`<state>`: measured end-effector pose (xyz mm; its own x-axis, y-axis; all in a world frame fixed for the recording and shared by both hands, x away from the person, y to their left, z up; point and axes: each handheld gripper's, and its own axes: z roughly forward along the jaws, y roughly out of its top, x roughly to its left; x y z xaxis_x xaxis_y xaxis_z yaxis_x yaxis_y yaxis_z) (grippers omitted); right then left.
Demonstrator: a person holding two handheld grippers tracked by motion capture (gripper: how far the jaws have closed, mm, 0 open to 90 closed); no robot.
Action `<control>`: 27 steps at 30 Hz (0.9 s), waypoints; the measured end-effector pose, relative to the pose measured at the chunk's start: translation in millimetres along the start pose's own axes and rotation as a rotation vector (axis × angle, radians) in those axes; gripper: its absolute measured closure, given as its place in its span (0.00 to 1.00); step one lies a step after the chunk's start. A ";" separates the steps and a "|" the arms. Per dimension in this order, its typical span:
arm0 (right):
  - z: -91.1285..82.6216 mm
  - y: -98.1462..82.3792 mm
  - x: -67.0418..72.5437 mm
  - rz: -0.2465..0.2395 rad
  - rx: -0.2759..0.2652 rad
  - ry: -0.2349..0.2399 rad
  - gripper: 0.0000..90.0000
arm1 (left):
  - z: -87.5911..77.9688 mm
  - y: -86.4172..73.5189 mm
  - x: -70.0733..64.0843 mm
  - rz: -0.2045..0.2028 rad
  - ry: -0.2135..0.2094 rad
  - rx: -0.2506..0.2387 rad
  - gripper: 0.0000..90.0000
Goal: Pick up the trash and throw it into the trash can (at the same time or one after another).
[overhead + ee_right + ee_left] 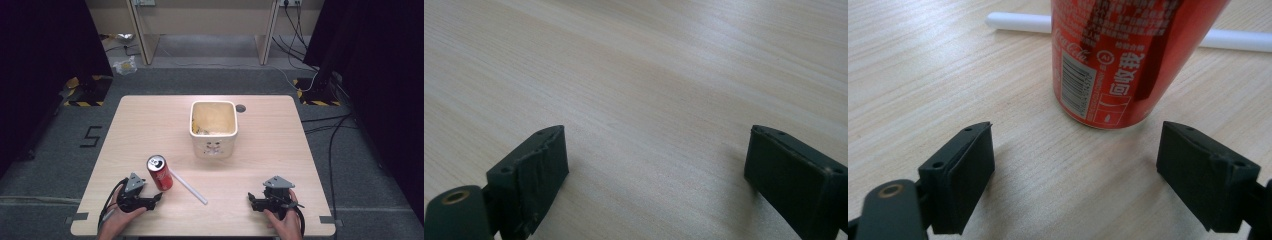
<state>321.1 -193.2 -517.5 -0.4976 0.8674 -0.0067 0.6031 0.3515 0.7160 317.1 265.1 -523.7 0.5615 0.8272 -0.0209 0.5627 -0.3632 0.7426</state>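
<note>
The fingers (964, 172) of the left gripper (1075, 170) stand wide apart with bare tabletop (923, 75) between them, pressing on nothing. In the left gripper view the red can (1120, 55) stands upright just beyond the fingertips, slightly right of the middle of the gap and apart from both fingers. That view gives the can's barcode and white print, which the high view is too small to show. Behind the can lies a white straw (1018, 22), running across the picture and passing behind the can.

The right gripper (654, 172) also has its fingers (536, 175) spread wide, with plain wood grain between and ahead of them.

In the high view the left gripper (156, 199) sits at the near left of the tabletop (150, 120), held in a hand (114, 220), pointing right toward the can (160, 173), which stands just beyond it. This view shows the can's top, and the straw (188, 186) running from beside the can diagonally toward the near right. The right gripper (251, 200) sits at the near right in the other hand (284, 222), well apart from can and straw, its fingers pointing left.

Farther off, at the middle of the tabletop, stands a cream square bin (213, 129), open at the top, with something pale lying inside. A small dark hole (240, 108) lies just beside its far right corner.
</note>
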 end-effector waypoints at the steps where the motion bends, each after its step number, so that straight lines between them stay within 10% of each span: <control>1: 0.0 0.0 0.0 0.000 0.000 0.000 0.12 | 0.0 0.0 0.1 0.001 0.000 0.000 0.16; 27: 0.3 0.4 0.3 -0.009 0.008 0.010 0.09 | -8.2 1.2 1.0 -0.018 -0.023 -0.034 0.18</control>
<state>321.3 -192.7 -517.4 -0.5092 0.8606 -0.0067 0.6033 0.3625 0.7104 313.4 269.1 -517.4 0.5655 0.8233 -0.0492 0.5521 -0.3336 0.7641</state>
